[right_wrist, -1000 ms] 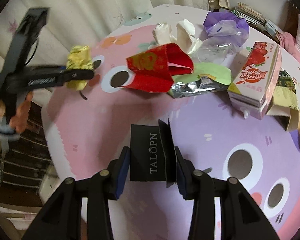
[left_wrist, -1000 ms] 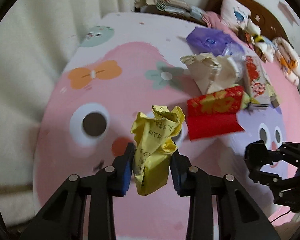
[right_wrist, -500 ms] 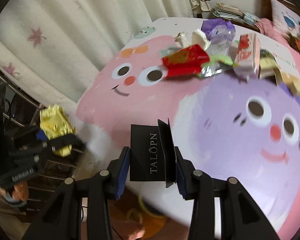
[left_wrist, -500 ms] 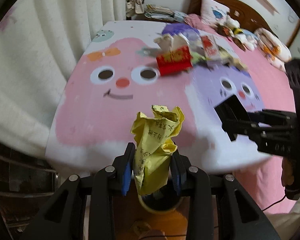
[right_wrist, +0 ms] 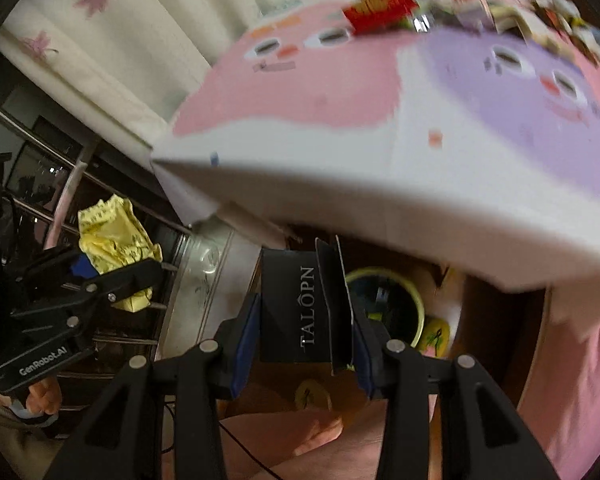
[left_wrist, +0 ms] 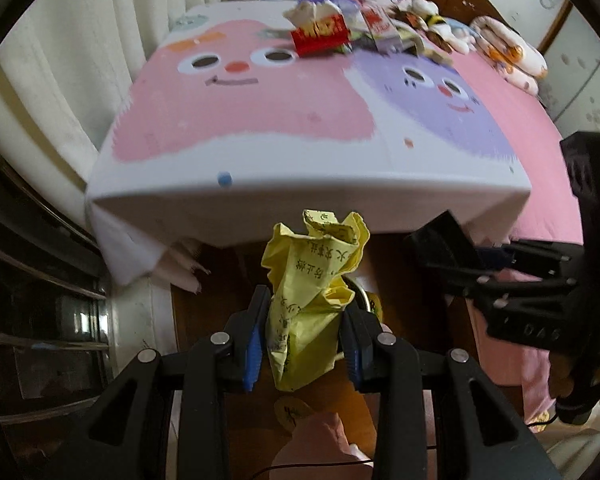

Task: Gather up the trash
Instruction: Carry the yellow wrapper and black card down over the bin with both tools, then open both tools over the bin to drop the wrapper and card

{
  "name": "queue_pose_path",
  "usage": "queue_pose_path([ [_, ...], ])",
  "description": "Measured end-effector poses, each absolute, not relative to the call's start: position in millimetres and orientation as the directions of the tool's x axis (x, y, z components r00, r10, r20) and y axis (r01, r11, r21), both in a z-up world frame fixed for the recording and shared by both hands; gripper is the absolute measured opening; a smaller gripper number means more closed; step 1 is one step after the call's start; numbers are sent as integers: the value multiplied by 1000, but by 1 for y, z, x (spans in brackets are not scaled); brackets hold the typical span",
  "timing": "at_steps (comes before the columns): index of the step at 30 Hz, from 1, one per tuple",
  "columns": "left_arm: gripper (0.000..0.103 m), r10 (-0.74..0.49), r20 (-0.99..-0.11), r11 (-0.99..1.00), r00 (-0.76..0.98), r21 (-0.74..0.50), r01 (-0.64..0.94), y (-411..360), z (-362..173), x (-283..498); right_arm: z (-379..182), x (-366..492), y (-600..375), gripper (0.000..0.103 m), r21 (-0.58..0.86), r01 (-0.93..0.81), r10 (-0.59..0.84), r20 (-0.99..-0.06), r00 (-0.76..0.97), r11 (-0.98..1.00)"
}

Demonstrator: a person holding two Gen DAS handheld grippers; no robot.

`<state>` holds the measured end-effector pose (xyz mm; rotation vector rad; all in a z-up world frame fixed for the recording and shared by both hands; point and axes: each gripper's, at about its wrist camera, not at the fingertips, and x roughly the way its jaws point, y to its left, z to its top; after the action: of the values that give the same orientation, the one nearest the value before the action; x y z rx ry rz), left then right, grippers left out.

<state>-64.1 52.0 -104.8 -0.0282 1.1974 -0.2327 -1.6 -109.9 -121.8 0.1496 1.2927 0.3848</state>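
Observation:
My left gripper (left_wrist: pixel 302 340) is shut on a crumpled yellow paper wrapper (left_wrist: pixel 312 292), held past the foot of the bed above the floor. My right gripper (right_wrist: pixel 304 320) is shut on a small black box printed TALOPN (right_wrist: pixel 300 308). A yellow-rimmed bin (right_wrist: pixel 388 304) stands on the floor just behind the black box; in the left wrist view only a sliver of the bin's rim (left_wrist: pixel 362 294) shows behind the wrapper. The right gripper with the black box (left_wrist: pixel 440 248) appears at the right of the left wrist view. The left gripper with the wrapper (right_wrist: pixel 112 248) appears at the left of the right wrist view.
The bed (left_wrist: pixel 300 128) with its pink and purple cartoon sheet fills the upper view. More trash lies far up it, among it a red packet (left_wrist: pixel 320 36) and cartons. White curtains (left_wrist: pixel 72 60) hang at the left. A person's foot (right_wrist: pixel 300 436) shows below.
Both grippers have drawn back from over the bed to past its foot edge, still holding the wrapper and the black box. The bin on the floor has come into view.

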Motion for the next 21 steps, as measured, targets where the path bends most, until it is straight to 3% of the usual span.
queue_pose_path([
  [8,32,-208,-958,967,196,-171,190,30,-180,-71,-195,-20,-120,42,335,-44,337,-929,153,941],
  [21,32,-181,-982,972,47,-172,159,-10,-377,-28,-399,-23,-176,44,327,248,308,-945,114,912],
])
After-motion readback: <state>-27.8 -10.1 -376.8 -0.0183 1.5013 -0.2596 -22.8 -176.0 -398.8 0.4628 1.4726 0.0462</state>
